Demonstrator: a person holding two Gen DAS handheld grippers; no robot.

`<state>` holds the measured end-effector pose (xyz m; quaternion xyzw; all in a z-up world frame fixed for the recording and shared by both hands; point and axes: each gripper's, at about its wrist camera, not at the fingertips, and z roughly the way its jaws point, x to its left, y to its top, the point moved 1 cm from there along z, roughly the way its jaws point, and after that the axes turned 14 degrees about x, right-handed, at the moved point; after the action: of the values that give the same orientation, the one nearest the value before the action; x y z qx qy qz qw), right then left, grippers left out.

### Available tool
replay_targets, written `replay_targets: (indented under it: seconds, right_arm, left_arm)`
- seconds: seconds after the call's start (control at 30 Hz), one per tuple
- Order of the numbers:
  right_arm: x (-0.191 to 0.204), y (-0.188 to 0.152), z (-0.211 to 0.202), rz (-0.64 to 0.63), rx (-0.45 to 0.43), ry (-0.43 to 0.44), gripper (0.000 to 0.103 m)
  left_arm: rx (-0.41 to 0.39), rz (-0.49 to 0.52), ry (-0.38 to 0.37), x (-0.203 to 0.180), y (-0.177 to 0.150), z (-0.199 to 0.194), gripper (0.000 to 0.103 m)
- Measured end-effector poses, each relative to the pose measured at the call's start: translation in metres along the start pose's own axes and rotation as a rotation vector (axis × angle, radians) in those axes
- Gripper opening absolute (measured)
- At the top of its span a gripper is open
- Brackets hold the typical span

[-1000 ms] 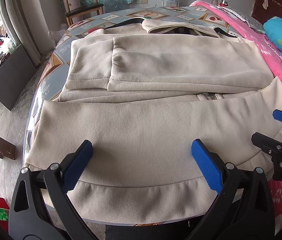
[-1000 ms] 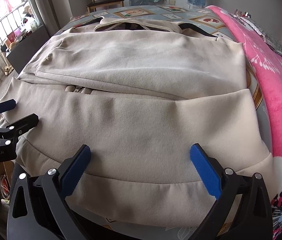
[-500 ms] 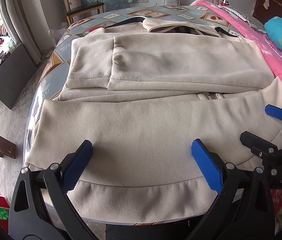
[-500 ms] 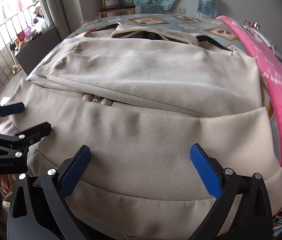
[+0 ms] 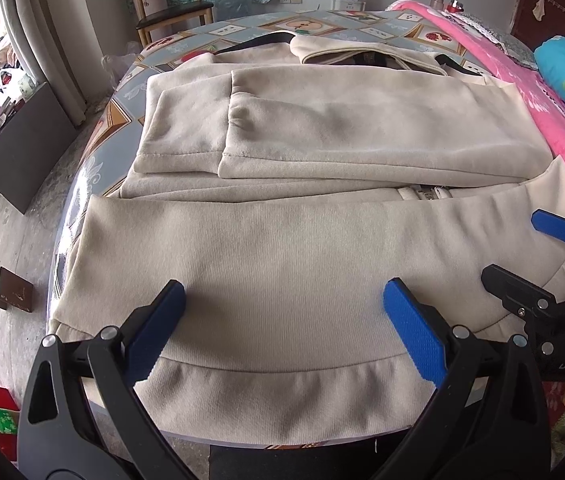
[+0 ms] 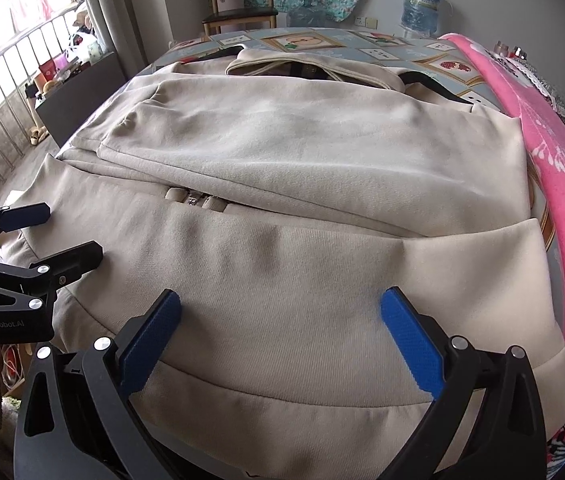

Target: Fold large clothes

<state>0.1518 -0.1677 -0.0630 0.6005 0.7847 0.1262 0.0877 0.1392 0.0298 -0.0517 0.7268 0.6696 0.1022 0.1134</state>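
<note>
The large beige fleece zip jacket (image 5: 290, 264) lies spread across the round desk with the patterned tile-print cover (image 5: 346, 26), its collar at the far side and its 2 sleeves already folded across the chest. The ribbed hem (image 5: 282, 396) hangs at the near edge, not yet lifted, so the step in hand looks like the bottom-to-top fold. The left tool (image 5: 282, 328) hovers over the hem's left part with its blue-padded jaws spread wide, holding nothing. The right tool (image 6: 278, 332) hovers over the right part, likewise spread and empty.

The next move probably calls for both tools to drop onto the hem, pinch it near the 2 corners, and carry it together toward the collar, evenly, so the folded sleeves stay put.

A pink floral blanket (image 6: 562, 184) drapes the desk's right side. Beyond stand a wooden chair (image 6: 238, 12), a water bottle (image 6: 422, 4) and grey curtains (image 5: 38, 40) by a window.
</note>
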Motion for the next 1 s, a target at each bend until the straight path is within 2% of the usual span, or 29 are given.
replay_targets:
  seconds: [0.37,0.53,0.67,0.83,0.87,0.93,1.0]
  right_arm:
    - [0.0,0.001,0.0,-0.002,0.011,0.0,0.098]
    - [0.0,0.001,0.0,-0.001,0.02,0.0,0.098]
    - [0.0,0.002,0.0,-0.001,0.026,-0.001,0.098]
    - [0.001,0.003,0.001,-0.005,0.039,-0.001,0.098]
    - [0.001,0.003,0.001,-0.006,0.042,-0.001,0.098]
    - [0.001,0.004,0.001,-0.007,0.047,-0.001,0.098]
    - [0.001,0.004,0.001,-0.006,0.05,-0.001,0.098]
  left_arm:
    - [-0.083,0.068,-0.012,0.009,-0.011,-0.01,0.097]
    - [-0.2,0.022,-0.071,0.052,-0.03,-0.039,0.096]
    - [-0.225,0.008,-0.072,0.084,-0.039,-0.047,0.095]
    - [-0.186,0.048,-0.017,0.103,-0.035,-0.039,0.071]
    - [-0.181,0.046,-0.03,0.106,-0.034,-0.038,0.069]
    - [-0.169,0.034,-0.091,0.115,-0.031,-0.034,0.057]
    - [-0.16,0.018,-0.151,0.121,-0.029,-0.031,0.052]
